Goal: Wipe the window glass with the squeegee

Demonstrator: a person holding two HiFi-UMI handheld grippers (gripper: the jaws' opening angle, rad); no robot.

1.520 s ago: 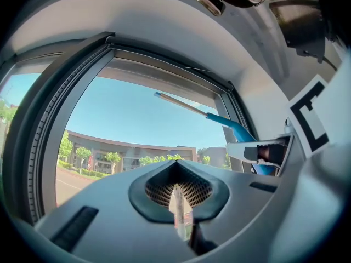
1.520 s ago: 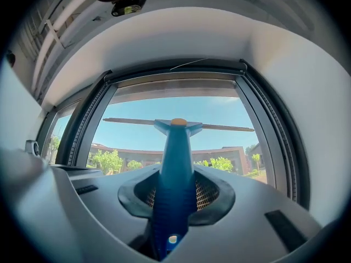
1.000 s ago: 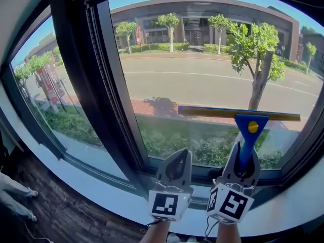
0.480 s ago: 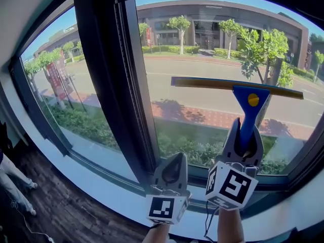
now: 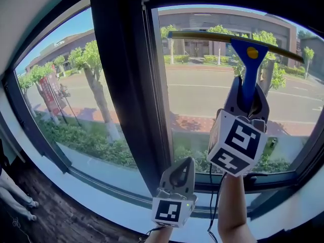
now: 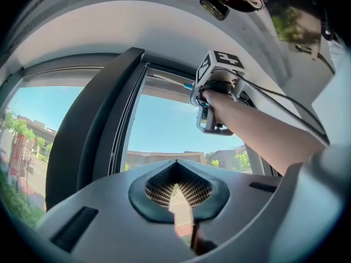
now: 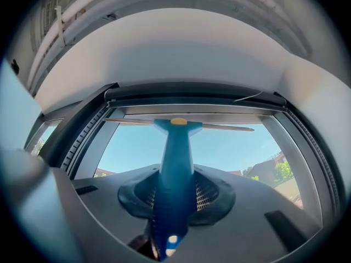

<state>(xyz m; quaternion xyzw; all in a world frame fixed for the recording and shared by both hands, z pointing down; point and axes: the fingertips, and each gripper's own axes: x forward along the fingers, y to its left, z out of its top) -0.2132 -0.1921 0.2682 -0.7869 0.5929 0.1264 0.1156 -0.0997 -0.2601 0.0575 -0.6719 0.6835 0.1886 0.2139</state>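
The squeegee (image 5: 249,65) has a blue handle with a yellow dot and a long yellowish blade (image 5: 212,36) lying across the top of the right window pane (image 5: 202,95). My right gripper (image 5: 246,103) is shut on the handle, raised high. In the right gripper view the squeegee (image 7: 175,163) rises from between the jaws, and its blade (image 7: 219,127) sits just under the upper window frame. My left gripper (image 5: 180,176) hangs low near the sill, shut and holding nothing. In the left gripper view the left gripper (image 6: 176,193) points up at the glass, and the right gripper (image 6: 216,92) shows above.
A thick dark mullion (image 5: 124,90) divides the left pane (image 5: 66,95) from the right one. A pale sill (image 5: 101,201) runs below the glass. Dark wooden floor (image 5: 30,227) lies at lower left, with a person's feet (image 5: 20,206) on it. The ceiling (image 7: 175,43) is close above.
My right gripper has lifted the squeegee from low on the pane up to the top of the glass. The left gripper stays low by the sill.
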